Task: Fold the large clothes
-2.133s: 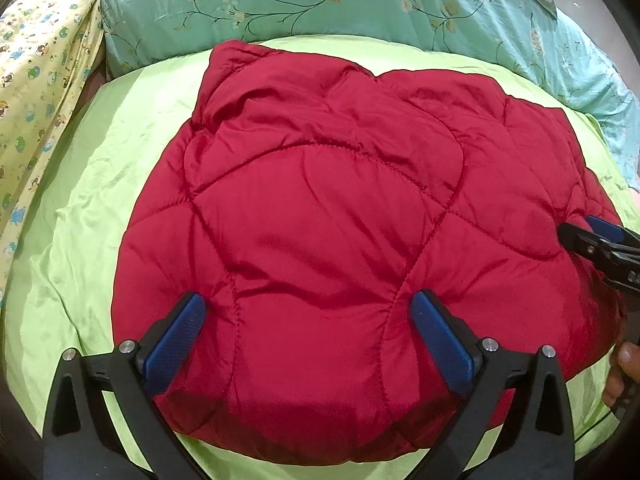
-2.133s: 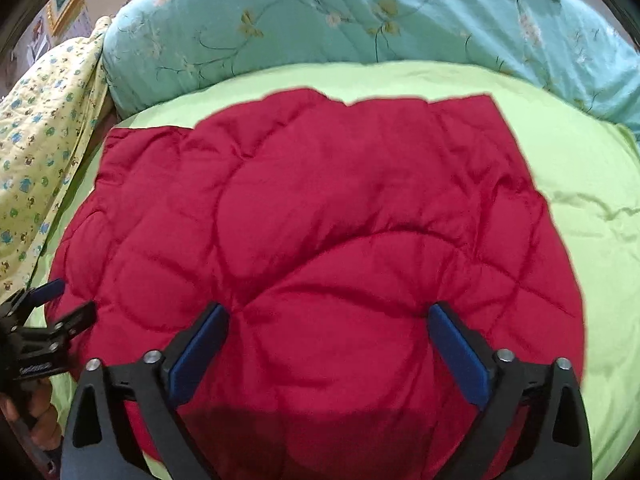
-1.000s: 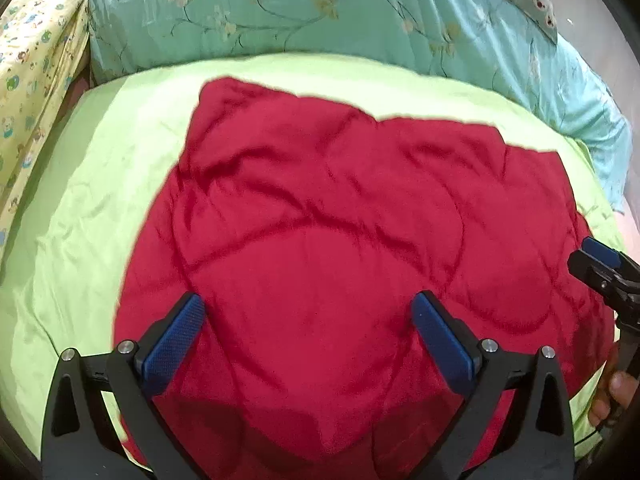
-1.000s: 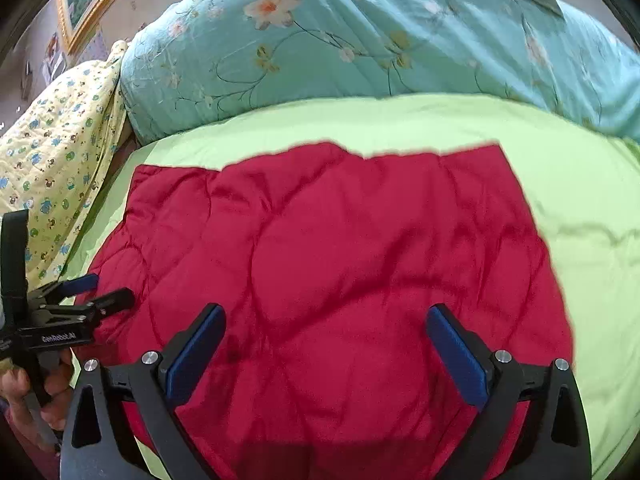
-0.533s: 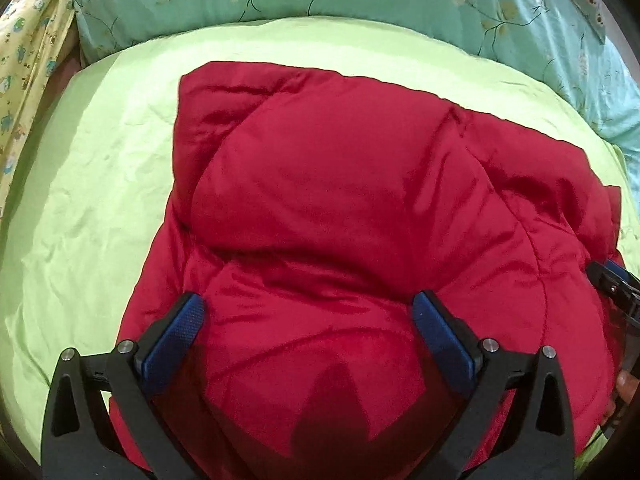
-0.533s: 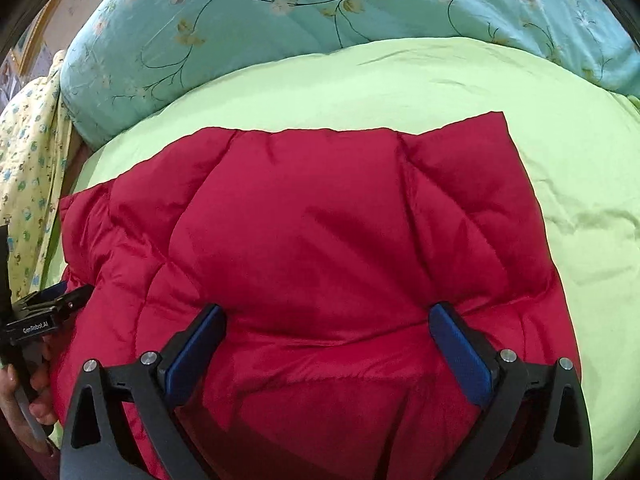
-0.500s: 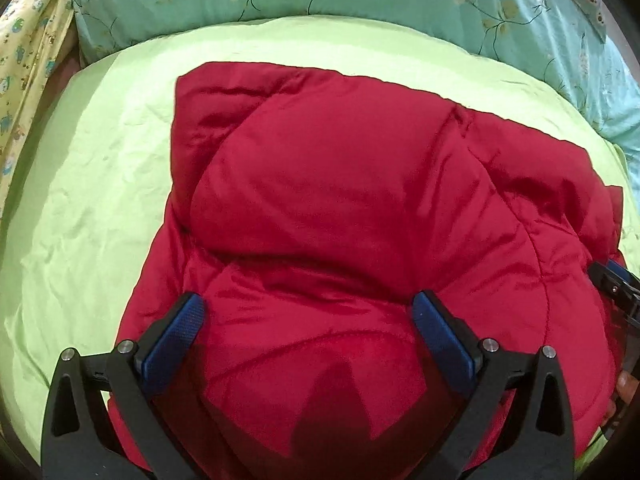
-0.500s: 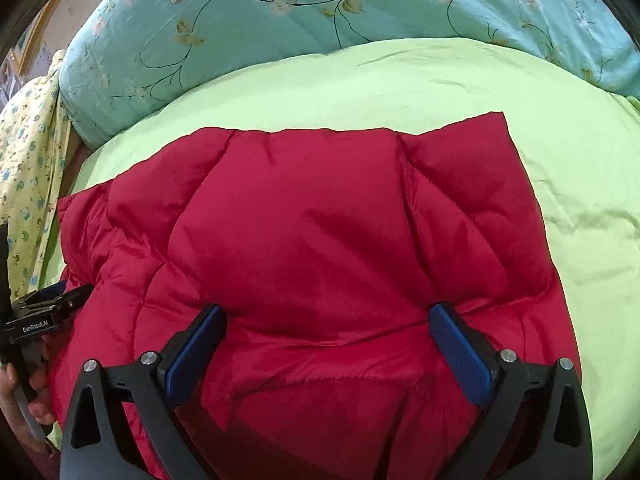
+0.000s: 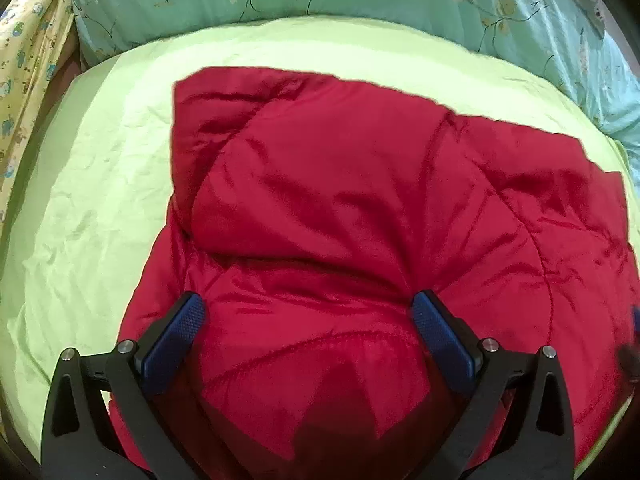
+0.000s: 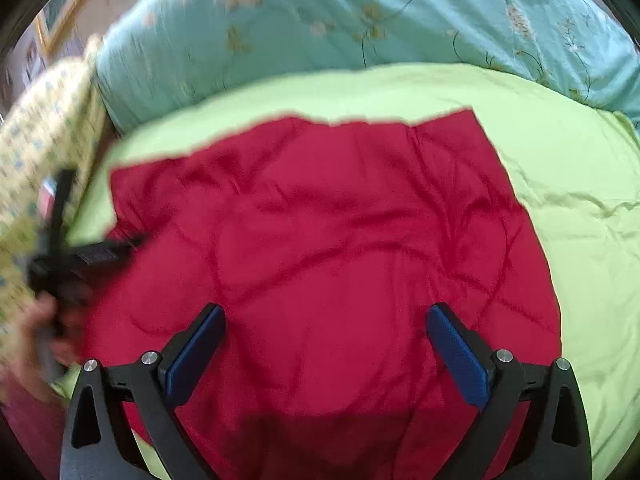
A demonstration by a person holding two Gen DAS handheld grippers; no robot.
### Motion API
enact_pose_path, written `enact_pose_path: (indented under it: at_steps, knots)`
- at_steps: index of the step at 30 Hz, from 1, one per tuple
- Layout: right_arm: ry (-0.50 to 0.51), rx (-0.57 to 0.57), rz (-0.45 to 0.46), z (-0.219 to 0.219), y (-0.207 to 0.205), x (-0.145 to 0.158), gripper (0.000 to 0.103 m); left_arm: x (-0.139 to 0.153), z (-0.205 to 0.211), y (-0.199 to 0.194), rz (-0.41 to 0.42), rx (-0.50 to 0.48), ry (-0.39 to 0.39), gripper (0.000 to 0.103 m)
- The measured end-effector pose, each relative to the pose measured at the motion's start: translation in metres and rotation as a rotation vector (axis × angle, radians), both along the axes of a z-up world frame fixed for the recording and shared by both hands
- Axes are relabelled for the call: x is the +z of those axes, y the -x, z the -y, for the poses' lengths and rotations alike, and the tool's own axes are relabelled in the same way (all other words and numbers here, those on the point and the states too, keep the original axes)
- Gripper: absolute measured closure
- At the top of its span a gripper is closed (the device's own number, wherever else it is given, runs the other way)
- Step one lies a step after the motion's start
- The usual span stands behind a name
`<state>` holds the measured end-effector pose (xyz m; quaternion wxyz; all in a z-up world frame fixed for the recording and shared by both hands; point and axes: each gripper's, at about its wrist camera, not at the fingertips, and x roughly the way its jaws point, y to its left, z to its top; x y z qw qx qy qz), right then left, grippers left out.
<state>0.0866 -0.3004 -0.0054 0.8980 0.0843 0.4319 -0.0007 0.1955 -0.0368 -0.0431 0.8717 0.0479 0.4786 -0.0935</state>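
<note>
- One red quilted padded garment [image 9: 360, 220] lies mid-frame on one lime-green sheet [image 9: 92, 184].
- One teal floral quilt [image 10: 360, 12] at 12 o'clock.
- Two grippers: left gripper [image 9: 308, 316] and right gripper [image 10: 324, 328], jaws spread wide, empty.

Red quilted garment [image 9: 360, 220] cut off at bottom edge, left hand-held gripper [image 10: 100, 252] motion-blurred, hand [image 10: 44, 328] smeared
</note>
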Motion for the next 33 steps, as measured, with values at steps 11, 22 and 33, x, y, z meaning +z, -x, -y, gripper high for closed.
enact_pose_path:
  at_steps: [11, 22, 33]
  knots:
    - [-0.018, 0.006, 0.021, 0.01, 0.001, -0.017, 0.0, 0.029, -0.014, 0.107, 0.017, -0.108, 0.121, 0.0]
    - [-0.015, 0.032, 0.06, -0.003, 0.052, 0.017, 0.002, 0.007, 0.001, 0.119, 0.0, -0.112, 0.049, 0.0]
    - [0.011, 0.026, 0.004, 0.001, 0.039, -0.024, 0.0, -0.001, 0.003, 0.116, 0.013, -0.114, 0.035, 0.0]
